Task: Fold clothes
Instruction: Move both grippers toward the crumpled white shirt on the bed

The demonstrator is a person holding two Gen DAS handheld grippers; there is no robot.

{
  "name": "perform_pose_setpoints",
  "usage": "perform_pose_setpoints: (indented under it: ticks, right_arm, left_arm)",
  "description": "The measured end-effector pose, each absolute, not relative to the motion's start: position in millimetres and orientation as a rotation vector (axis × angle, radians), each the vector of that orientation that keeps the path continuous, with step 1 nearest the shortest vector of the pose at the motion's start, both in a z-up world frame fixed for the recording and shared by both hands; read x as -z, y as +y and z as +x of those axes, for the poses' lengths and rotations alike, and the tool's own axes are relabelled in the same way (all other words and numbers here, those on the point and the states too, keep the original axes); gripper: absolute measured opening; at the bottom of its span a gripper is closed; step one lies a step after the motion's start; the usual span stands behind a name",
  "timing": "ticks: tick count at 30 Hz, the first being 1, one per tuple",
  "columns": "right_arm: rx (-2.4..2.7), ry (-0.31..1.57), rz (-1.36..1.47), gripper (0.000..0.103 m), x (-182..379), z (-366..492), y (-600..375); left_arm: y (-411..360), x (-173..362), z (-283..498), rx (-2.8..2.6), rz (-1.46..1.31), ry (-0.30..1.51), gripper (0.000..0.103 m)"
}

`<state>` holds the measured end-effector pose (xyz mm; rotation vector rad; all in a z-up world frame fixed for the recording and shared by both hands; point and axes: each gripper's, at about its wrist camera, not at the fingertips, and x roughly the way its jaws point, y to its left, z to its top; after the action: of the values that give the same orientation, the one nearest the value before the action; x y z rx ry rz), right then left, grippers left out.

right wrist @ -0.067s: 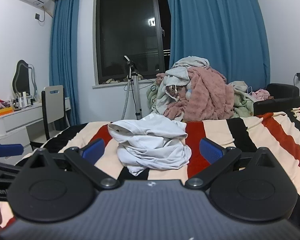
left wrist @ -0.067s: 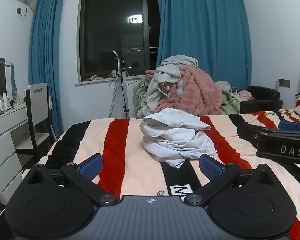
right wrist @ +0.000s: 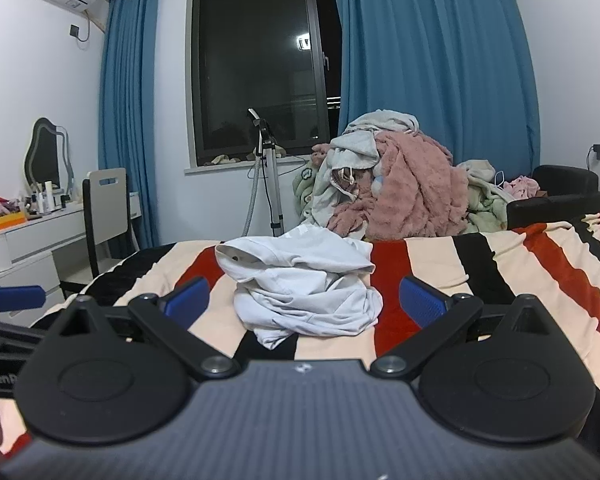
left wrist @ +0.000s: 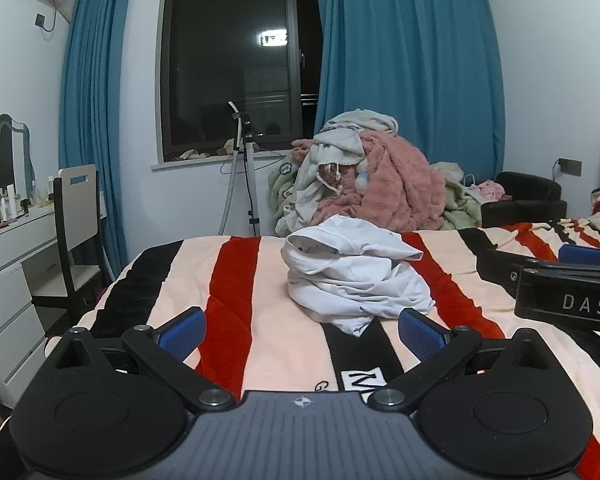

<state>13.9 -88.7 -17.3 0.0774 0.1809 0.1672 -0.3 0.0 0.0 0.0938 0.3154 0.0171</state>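
Observation:
A crumpled white garment (left wrist: 352,276) lies bunched in a heap on the striped bed cover (left wrist: 260,292); the right wrist view shows the same garment (right wrist: 304,284) straight ahead. My left gripper (left wrist: 302,334) hovers short of the heap, its blue pads wide apart with nothing between them. My right gripper (right wrist: 304,300) is likewise open, just in front of the garment and apart from it. In the left wrist view the right gripper's body enters at the right edge. A blue fingertip (right wrist: 18,297) of the left gripper pokes in at the left of the right wrist view.
Beyond the bed a tall pile of pink, grey and green laundry (left wrist: 372,176) rests under the window. A white dresser (left wrist: 8,264) with a chair (left wrist: 78,216) stands left. A steamer stand (left wrist: 248,168) and a black armchair (left wrist: 528,200) are behind the bed.

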Motion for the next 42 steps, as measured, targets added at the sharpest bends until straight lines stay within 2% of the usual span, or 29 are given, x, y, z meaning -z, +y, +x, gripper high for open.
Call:
perform_pose_setpoints:
  ticks: [27,34,39,42]
  right_arm:
    - [-0.152,0.181,0.081,0.103,19.8,11.7,-90.5]
    - [-0.067,0.1,0.05,0.103,20.1,6.4,-92.5]
    - [-0.067,0.104,0.179,0.103,22.3,12.0,-107.2]
    - [-0.04,0.087,0.155,0.103,23.8,12.0,-108.3]
  left_arm:
    - [2.4,-0.7,-3.7,-0.029,0.073,0.301,0.103]
    - [-0.2,-0.2,-7.3,0.012,0.072,0.285,0.103]
    - [-10.8,5.0,-8.0,0.007,0.106,0.277,0.103]
    - [-17.5,11.6,-9.9,0.021,0.111,0.278,0.103]
